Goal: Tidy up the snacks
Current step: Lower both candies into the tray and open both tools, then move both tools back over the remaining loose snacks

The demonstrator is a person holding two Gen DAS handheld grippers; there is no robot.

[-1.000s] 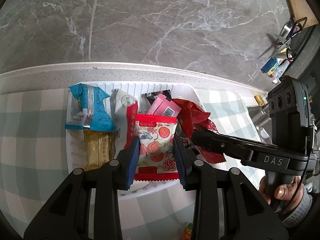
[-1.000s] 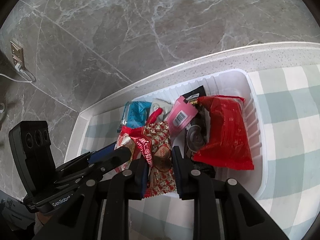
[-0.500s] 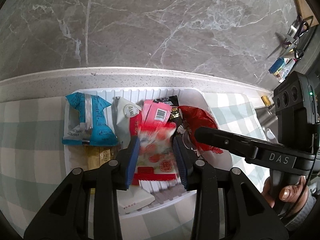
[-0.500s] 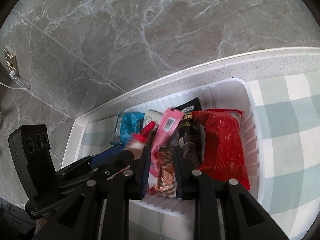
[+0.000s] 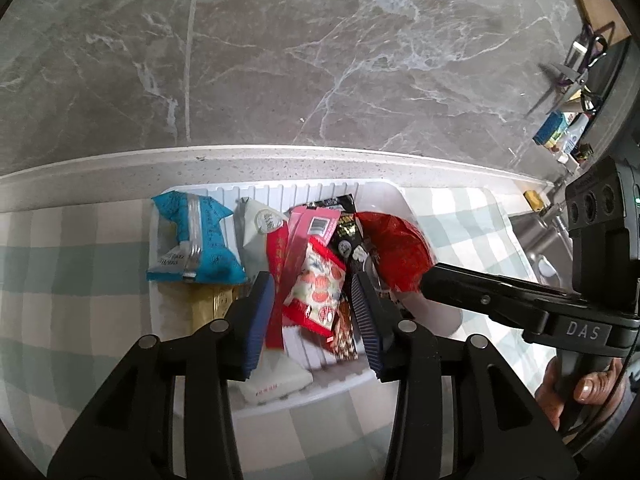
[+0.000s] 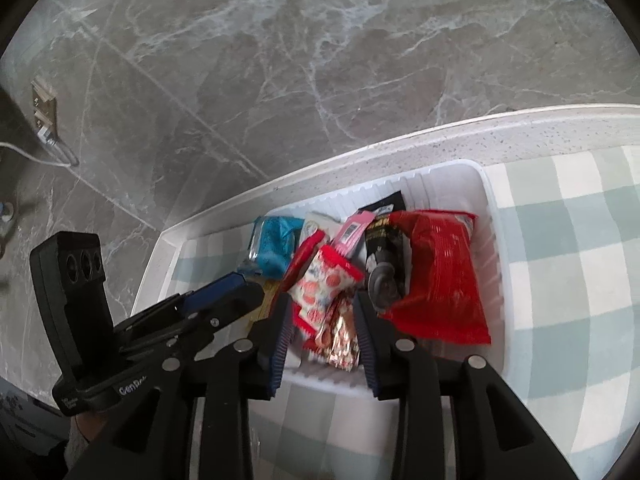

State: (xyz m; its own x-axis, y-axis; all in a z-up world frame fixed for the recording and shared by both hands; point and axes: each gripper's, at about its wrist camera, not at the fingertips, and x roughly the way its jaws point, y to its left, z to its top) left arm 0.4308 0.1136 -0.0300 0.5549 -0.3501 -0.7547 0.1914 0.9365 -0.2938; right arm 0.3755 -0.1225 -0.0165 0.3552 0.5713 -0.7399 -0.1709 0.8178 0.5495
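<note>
Both grippers' jaws have just been opening: left gripper [image 5: 314, 316] and right gripper [image 6: 322, 332] now spread, red-white snack packet [image 5: 320, 292] loose between, tilted since earlier. White tray [image 6: 494, 216] sits on checked cloth [image 6: 568, 240], marble wall [image 5: 320, 60] behind.

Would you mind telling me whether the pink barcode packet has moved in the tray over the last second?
Yes. The pink barcode packet has tipped up on edge and shifted toward the blue packet side, judged against the white tray and its back wall.
</note>
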